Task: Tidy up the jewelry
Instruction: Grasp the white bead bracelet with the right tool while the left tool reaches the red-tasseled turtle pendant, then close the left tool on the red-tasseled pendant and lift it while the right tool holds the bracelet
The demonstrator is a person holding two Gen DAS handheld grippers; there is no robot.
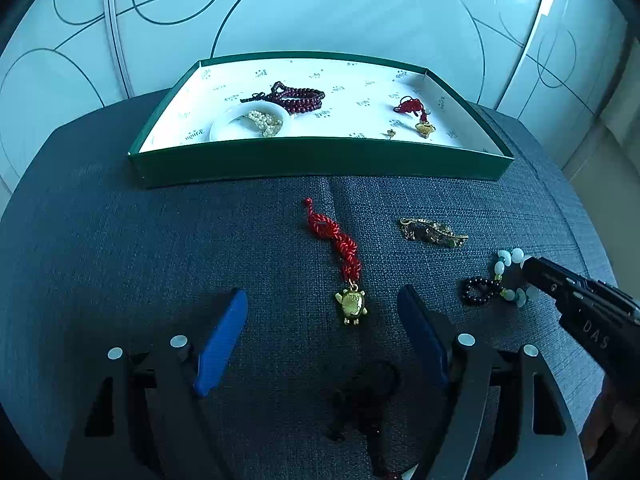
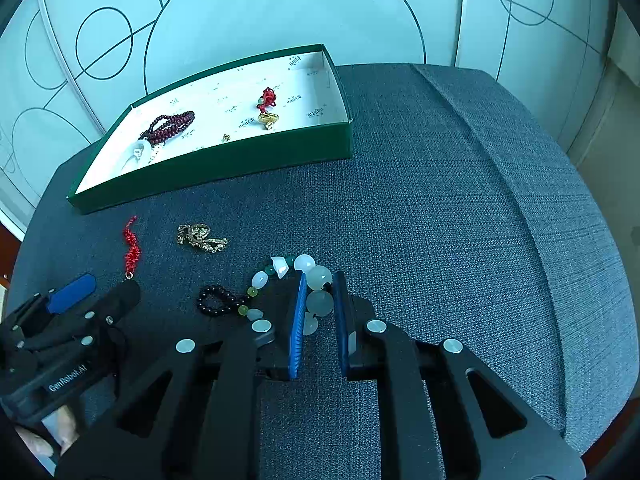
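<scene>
We see coarse matt woven cloth on the seat [image 2: 460,200], glossy translucent stone-like beads [image 2: 320,276], shiny gold-metal turtle charm [image 1: 352,307] on knotted red cord [image 1: 340,240], matt card tray [image 1: 320,160].

Left tongs [image 2: 76,300] body: white lettering "GenRobot.AI" along the black housing, seen from the right wrist view.
Right tongs [image 1: 532,268] body: white letters "DAS" on the black housing, seen from the left wrist view; any further letters run out of sight.
Gold charm [image 1: 352,306] on the red cord: raised digits on its face that look like "999", too small to be sure.
Box [image 1: 320,160] lining: a small dark printed mark repeated all over the white paper, too small and blurred to read in either view.
</scene>
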